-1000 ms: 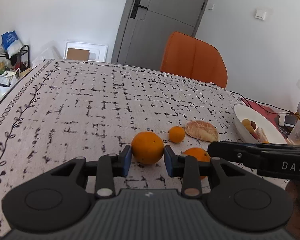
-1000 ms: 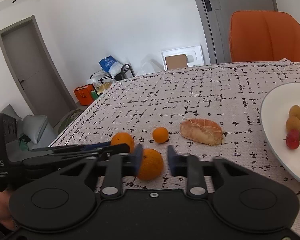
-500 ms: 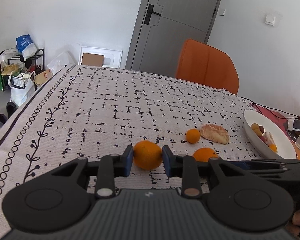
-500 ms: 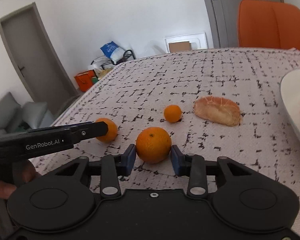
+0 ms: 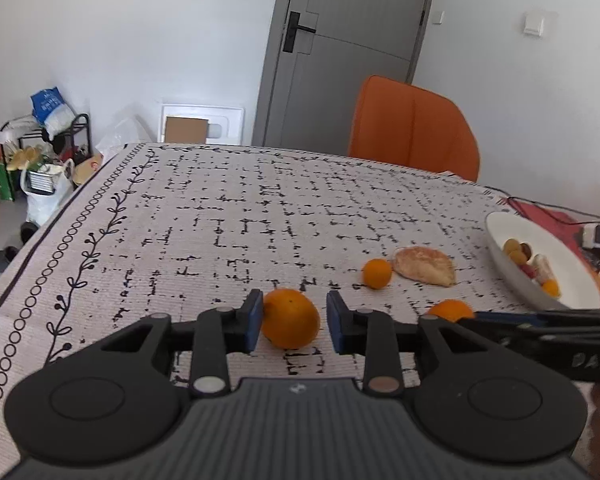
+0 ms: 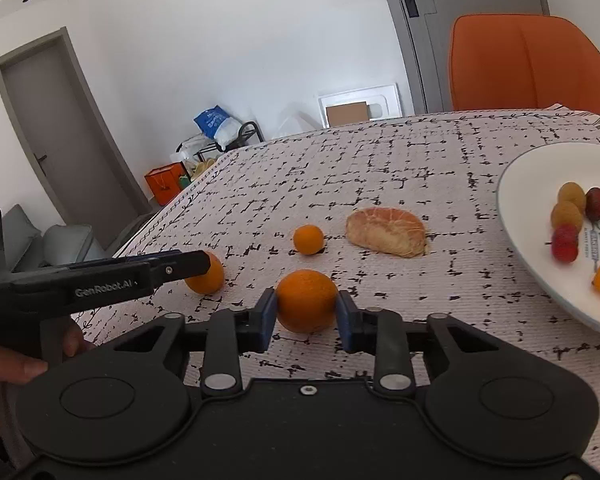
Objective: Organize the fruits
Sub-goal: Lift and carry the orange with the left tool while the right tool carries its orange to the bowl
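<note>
With several small fruits lying in the white plate point(image 6: 516, 216), the right gripper point(image 6: 306, 312) is closing its fingers onto one orange point(image 6: 306, 300) on the tablecloth point(image 5: 240, 220) while the left gripper point(image 5: 292, 322) is opening around another orange point(image 5: 290, 318), a small orange point(image 6: 308, 239) and a peeled fruit point(image 6: 386, 232) waiting.

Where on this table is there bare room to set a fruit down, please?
The wide stretch of tablecloth between the vine border and the orange chair is bare. The near right is crowded: nearest orange, half-hidden orange, small orange, peeled citrus and white plate cluster there.
</note>
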`<state>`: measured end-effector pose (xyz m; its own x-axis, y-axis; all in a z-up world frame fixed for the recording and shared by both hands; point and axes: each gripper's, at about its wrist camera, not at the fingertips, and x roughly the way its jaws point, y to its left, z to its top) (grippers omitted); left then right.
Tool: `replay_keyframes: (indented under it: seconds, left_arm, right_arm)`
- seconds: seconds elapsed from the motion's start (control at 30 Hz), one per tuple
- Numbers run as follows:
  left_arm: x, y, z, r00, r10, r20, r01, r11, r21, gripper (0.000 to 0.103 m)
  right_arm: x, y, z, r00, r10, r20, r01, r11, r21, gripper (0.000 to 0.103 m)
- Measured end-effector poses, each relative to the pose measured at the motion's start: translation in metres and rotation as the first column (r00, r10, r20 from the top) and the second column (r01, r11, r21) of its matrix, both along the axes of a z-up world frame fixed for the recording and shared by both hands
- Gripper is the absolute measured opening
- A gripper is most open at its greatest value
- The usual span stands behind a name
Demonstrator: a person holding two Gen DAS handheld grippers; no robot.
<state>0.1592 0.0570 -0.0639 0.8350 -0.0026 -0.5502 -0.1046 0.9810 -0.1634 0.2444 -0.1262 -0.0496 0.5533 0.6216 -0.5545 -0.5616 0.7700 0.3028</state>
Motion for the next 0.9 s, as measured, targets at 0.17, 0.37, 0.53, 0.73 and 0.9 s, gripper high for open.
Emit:
replay_keyframes:
  seconds: [0.17, 0.37, 0.53, 0.73, 0.9]
  left_arm:
    - [0.008, 0.005, -0.013, 0.999, 0.004, -0.049, -0.007, 0.999, -0.044, 0.042]
    - [0.005, 0.002, -0.010, 0.999, -0.009, -0.033, 0.007, 0.998, -0.063, 0.035]
    - [0.000, -0.003, -0.004, 0.999, -0.030, -0.023, 0.029, 0.998, -0.061, 0.034]
    - [-0.003, -0.005, 0.001, 0.999, -0.039, -0.012, 0.039, 0.998, -0.057, 0.034]
    - [-0.002, -0.011, 0.003, 0.999, -0.054, -0.007, 0.054, 0.997, -0.054, 0.034]
  right_arm:
    - [0.002, -0.007, 0.003, 1.000, -0.006, 0.007, 0.006, 1.000, 0.005, 0.020]
    - [0.003, -0.004, -0.001, 1.000, 0.017, -0.011, -0.017, 1.000, 0.018, 0.027]
    - [0.005, 0.007, -0.004, 0.999, 0.036, -0.009, -0.036, 0.999, 0.017, 0.037]
    - [0.010, 0.011, -0.013, 0.999, 0.036, -0.033, -0.035, 0.999, 0.038, 0.033]
    - [0.006, 0.000, -0.007, 1.000, 0.001, -0.010, -0.001, 1.000, 0.031, 0.028]
